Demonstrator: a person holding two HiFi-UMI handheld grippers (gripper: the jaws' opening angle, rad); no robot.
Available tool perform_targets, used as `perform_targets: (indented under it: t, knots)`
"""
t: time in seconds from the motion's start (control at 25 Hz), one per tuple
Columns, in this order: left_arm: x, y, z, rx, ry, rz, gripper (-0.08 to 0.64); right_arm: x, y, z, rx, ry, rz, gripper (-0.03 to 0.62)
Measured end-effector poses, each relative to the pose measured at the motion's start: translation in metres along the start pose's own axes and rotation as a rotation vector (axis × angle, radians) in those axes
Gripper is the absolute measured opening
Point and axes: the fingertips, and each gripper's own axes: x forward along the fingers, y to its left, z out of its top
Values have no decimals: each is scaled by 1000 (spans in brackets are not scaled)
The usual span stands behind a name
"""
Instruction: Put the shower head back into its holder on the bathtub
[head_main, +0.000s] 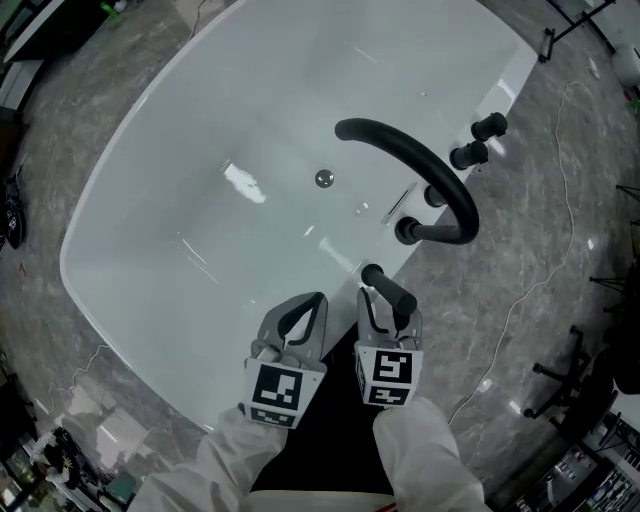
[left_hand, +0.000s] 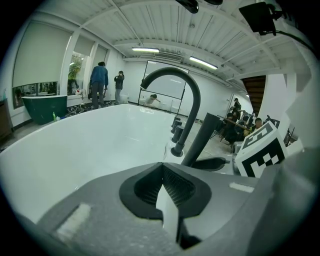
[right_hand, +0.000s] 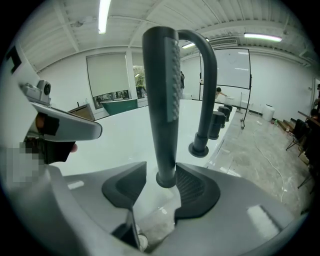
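Observation:
The black shower head stands upright on the white bathtub's rim, its foot down in the holder. In the right gripper view its wand rises between my jaws. My right gripper is open around it, with a gap on the left side and the right pad close against it. My left gripper is shut and empty, just left of the shower head and over the tub's near edge.
The arched black faucet stands on the rim behind the shower head, with two black knobs further back. A drain sits in the tub floor. A cable and stands lie on the marble floor at the right.

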Motion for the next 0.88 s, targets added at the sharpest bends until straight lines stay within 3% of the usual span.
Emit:
perform_targets:
  t: [0.48,0.88]
  knots:
    - [-29,-11,12,54,-22,-37,-2,-50,-5,10,58,-39,-46,124]
    - [-81,-16,44,83,-45,-46,-2,-127,-4,70,68,-119,-65,41]
